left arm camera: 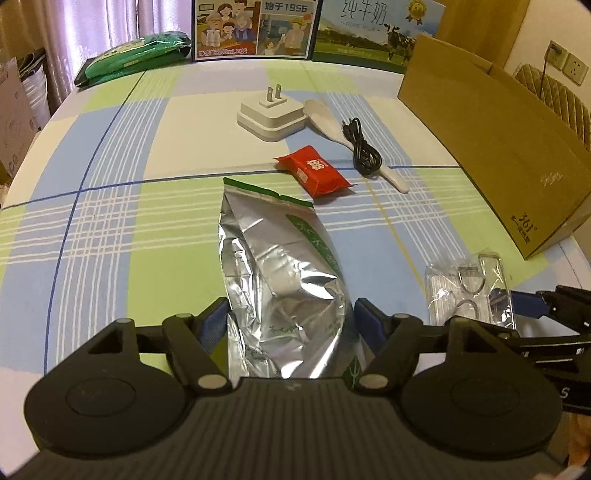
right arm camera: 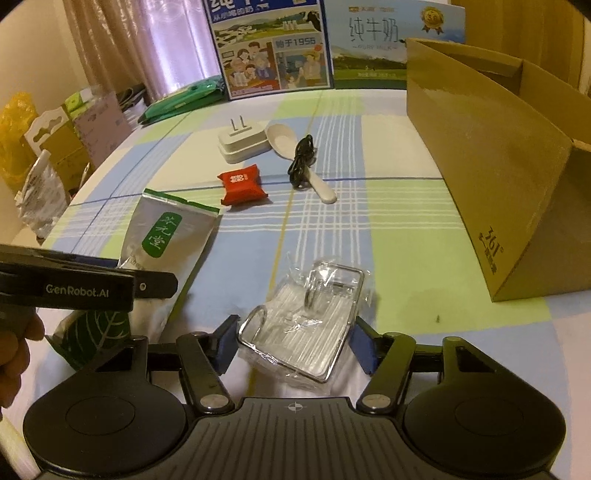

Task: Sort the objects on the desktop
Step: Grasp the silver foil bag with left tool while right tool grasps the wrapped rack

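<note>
Left gripper [left arm camera: 291, 317]: fingers spread to either side of the silver foil pouch [left arm camera: 280, 280], blue pads close to its crumpled flanks, contact not clear enough to call. Pouch flat on the checked tablecloth [left arm camera: 110, 221], torn green-edged top pointing away.

Right gripper [right arm camera: 291, 339]: fingers spread around the near end of a clear plastic packet with metal rings [right arm camera: 314, 317], left pad just beside its wire rim, right pad close to the other edge, no firm pinch visible. Packet flat on the cloth, to the right of the pouch. A hand [right arm camera: 14, 343] visible at the left edge of the right wrist view.

Further out: red snack packet [left arm camera: 314, 173] beyond the top of the pouch. Behind that, a white plug adapter [left arm camera: 271, 118], prongs up. Beside it a white spoon [left arm camera: 332, 125], with a coiled black cable [left arm camera: 364, 149] lying across its handle. Open cardboard box [left arm camera: 498, 147] along the right side. Green bag [left arm camera: 136, 55] at the far left corner. Milk cartons [left arm camera: 255, 27] standing at the far edge.
</note>
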`<state>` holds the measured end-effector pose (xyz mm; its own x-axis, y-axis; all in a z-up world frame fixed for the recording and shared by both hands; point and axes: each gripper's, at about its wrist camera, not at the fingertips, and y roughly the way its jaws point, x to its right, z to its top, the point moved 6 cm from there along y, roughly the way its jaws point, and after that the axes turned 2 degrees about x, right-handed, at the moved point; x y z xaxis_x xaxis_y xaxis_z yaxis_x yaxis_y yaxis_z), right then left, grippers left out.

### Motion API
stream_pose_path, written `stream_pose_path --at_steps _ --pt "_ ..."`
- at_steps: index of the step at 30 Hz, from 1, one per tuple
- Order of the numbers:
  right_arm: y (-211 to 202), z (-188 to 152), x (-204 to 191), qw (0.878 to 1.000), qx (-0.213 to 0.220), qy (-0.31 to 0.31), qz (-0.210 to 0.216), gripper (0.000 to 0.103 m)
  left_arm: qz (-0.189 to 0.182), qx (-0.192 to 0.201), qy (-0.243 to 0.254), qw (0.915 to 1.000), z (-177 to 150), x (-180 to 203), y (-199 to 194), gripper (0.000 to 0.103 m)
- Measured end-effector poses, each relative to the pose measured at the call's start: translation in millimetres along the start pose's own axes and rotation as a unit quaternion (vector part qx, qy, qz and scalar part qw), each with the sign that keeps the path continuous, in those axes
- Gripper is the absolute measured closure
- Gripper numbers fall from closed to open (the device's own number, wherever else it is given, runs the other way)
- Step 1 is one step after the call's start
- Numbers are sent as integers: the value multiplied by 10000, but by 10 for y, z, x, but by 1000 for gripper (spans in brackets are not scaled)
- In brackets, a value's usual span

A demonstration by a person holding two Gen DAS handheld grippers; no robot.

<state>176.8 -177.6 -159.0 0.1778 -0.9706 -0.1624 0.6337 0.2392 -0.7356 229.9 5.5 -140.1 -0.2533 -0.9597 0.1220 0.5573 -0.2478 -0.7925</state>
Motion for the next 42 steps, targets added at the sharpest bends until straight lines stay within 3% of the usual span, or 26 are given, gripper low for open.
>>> stream_pose_path --at_steps 8,15,26,42 --pt "-9 8 7 10000 32 -27 -87 43 -47 -66 -10 10000 -15 14 21 38" --pt "-2 11 19 9999 45 7 -91 43 -101 1 26 9999 0 36 -43 55" --pt "-18 62 39 9999 122 87 -70 43 -304 171 -118 9993 28 72 -173 56" --pt "-7 54 77 9998 85 78 -152 43 -271 101 -53 9996 3 76 -173 56"
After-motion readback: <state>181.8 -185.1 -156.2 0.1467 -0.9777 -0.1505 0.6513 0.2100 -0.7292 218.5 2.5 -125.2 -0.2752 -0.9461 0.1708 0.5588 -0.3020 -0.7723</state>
